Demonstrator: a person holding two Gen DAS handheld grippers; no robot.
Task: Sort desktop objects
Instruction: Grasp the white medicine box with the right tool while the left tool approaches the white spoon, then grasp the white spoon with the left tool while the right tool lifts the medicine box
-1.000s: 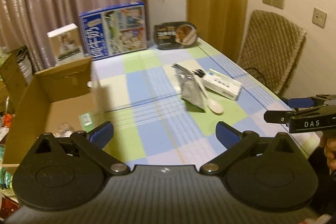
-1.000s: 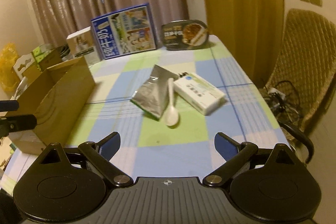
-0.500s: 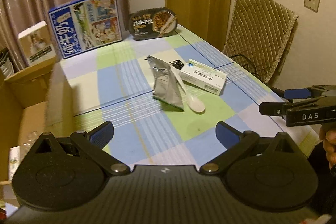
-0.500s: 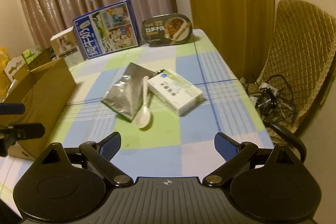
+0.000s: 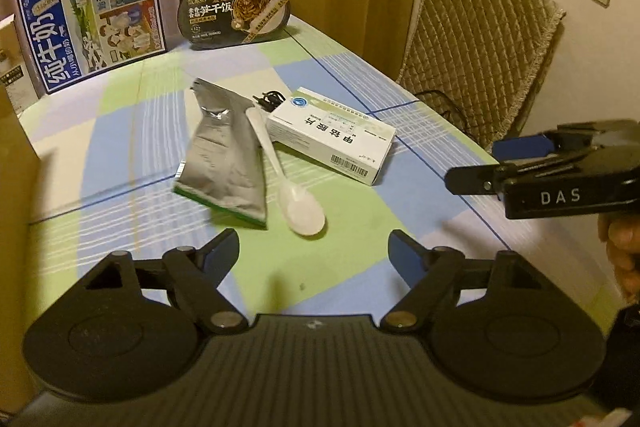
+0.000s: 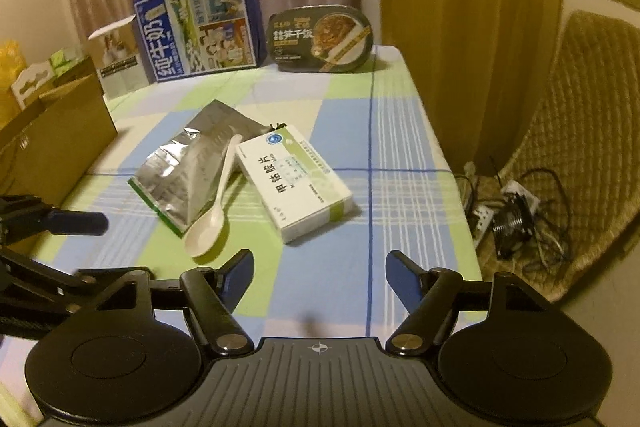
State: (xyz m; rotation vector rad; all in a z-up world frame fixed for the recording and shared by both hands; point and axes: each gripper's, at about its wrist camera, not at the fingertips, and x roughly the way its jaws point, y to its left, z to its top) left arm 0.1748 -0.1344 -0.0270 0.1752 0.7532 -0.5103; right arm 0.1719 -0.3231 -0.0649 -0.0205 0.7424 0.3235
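Note:
On the checked tablecloth lie a silver foil pouch (image 5: 224, 155) (image 6: 188, 171), a white plastic spoon (image 5: 292, 195) (image 6: 212, 211) resting along it, and a white medicine box (image 5: 332, 137) (image 6: 296, 183) to the right. A small black clip (image 5: 270, 98) peeks out behind the box. My left gripper (image 5: 314, 247) hovers just short of the spoon's bowl, its jaws closing with nothing between them. My right gripper (image 6: 320, 267) hangs in front of the medicine box, jaws also closing on nothing. Each gripper shows at the edge of the other's view.
A blue milk carton box (image 5: 92, 23) (image 6: 200, 27), a dark instant-rice tray (image 5: 236, 13) (image 6: 320, 39) and a small white box (image 6: 116, 59) stand at the table's far end. An open cardboard box (image 6: 56, 139) sits left. A wicker chair (image 5: 476, 51) and cables (image 6: 516, 211) are right.
Both grippers came forward and down toward the pouch, spoon and medicine box, which now look larger. Both pairs of jaws have narrowed. The cardboard box slid out of the left view.

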